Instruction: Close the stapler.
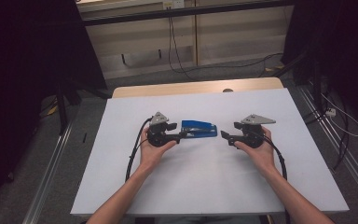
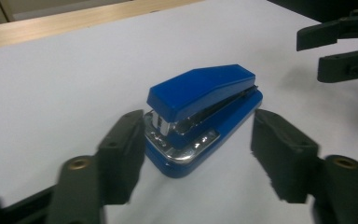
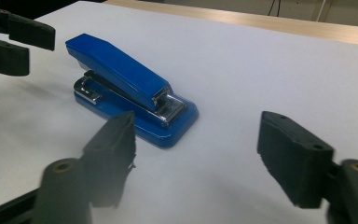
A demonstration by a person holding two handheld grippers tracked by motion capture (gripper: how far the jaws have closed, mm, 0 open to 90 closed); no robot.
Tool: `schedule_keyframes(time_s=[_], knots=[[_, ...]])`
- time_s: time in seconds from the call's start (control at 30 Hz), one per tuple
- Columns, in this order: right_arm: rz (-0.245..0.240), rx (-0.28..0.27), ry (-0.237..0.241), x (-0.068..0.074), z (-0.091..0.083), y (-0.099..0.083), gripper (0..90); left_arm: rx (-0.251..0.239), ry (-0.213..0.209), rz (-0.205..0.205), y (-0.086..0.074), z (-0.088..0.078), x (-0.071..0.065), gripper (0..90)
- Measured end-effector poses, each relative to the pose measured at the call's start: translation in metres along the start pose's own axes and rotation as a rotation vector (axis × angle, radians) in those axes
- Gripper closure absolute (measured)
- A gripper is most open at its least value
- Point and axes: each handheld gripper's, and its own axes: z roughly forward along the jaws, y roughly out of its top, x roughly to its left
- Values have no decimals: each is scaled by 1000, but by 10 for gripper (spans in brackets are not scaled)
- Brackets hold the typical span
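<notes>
Looking down from the high view, a blue stapler [image 1: 199, 129] lies mid-table, long axis running left-right, btwn the left gripper [image 1: 181, 135] and the right gripper [image 1: 224, 137]. Left gripper's tips sit right at the stapler's left end; right one stands just off the other end, so left is nearer.

Left gripper view: jaws spread wide, nothing held; stapler [image 2: 200, 114] dead ahead, its end just btwn the tips, left pad v. close to it.

Right gripper view: jaws also wide, empty; stapler [image 3: 130, 84] ahead and left, pointing away twd the left gripper [image 3: 14, 39].
</notes>
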Motion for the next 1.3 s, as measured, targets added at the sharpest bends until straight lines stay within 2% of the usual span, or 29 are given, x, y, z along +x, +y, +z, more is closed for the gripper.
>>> schedule_keyframes(time_s=[0.07,0.17,0.23,0.3,0.4,0.5,0.63,0.7,0.8,0.87,0.9,1.07,1.13,1.3], knots=[[15,-2,-9,0,0,0,191,-8,10,2,0,-1,-1,278],[12,-11,-19,1,-1,1,138,2,33,31,-1,-1,-3,157],[11,-21,-28,2,-3,2,88,11,19,23,-2,-2,-2,101],[12,-33,-27,3,-5,3,65,1,11,2,-4,-3,-4,82],[0,-58,-30,7,-10,5,43,-2,-4,-6,-4,-7,-7,63],[-25,-92,-23,10,-14,4,19,-20,-30,7,-4,-13,-15,60],[-24,-94,-38,12,-16,3,32,-40,-49,23,-5,-20,-21,51],[-23,-98,-40,13,-17,2,33,-33,-27,43,-6,-24,-22,51],[-15,-87,-47,14,-20,3,36,-55,14,58,-10,-31,-24,53],[-9,-90,-49,15,-22,3,38,-50,46,74,-14,-36,-24,51],[-10,-93,-50,15,-23,4,37,-48,49,76,-15,-39,-23,50],[-19,-113,-75,19,-30,4,37,-67,74,20,-22,-56,-17,48],[5,-133,-78,22,-33,4,39,-78,85,7,-24,-63,-14,45],[-20,-141,-80,30,-40,2,35,-99,145,10,-28,-76,-11,44]])
